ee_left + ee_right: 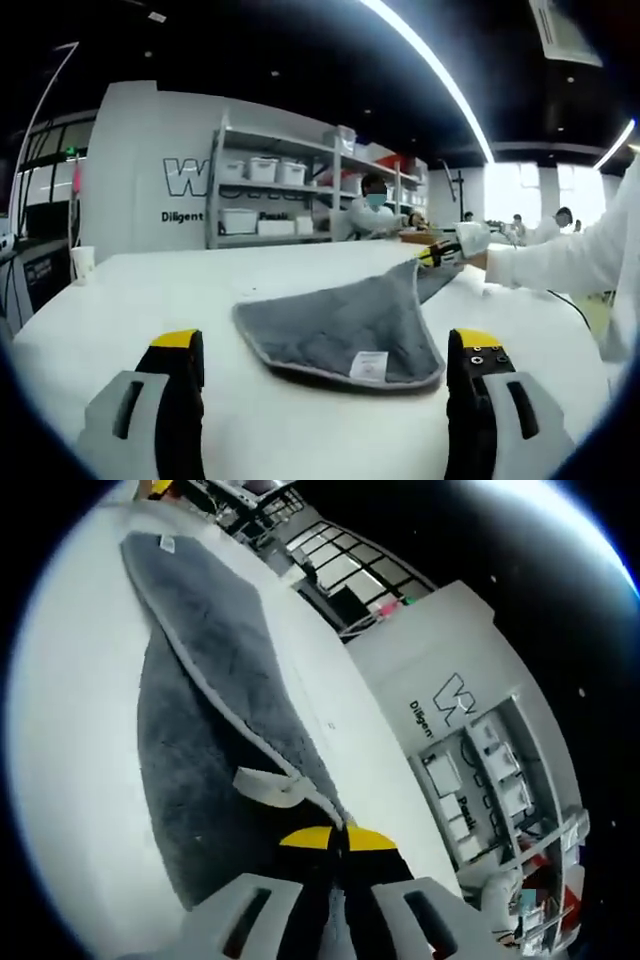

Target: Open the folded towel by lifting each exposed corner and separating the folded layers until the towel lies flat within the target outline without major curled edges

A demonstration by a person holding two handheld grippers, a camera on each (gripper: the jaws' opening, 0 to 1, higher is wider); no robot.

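White tabletop (150, 300), grey towel (340, 325) ahead of released left hand-held gripper (325, 385). Right hand-held gripper (337, 842) clenched on far corner; best peeled slowly, low, outward.

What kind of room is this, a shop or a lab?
Most likely a lab or workshop. Metal shelving holds white storage bins, people in white coats work at benches, and a grey towel lies on a white table.
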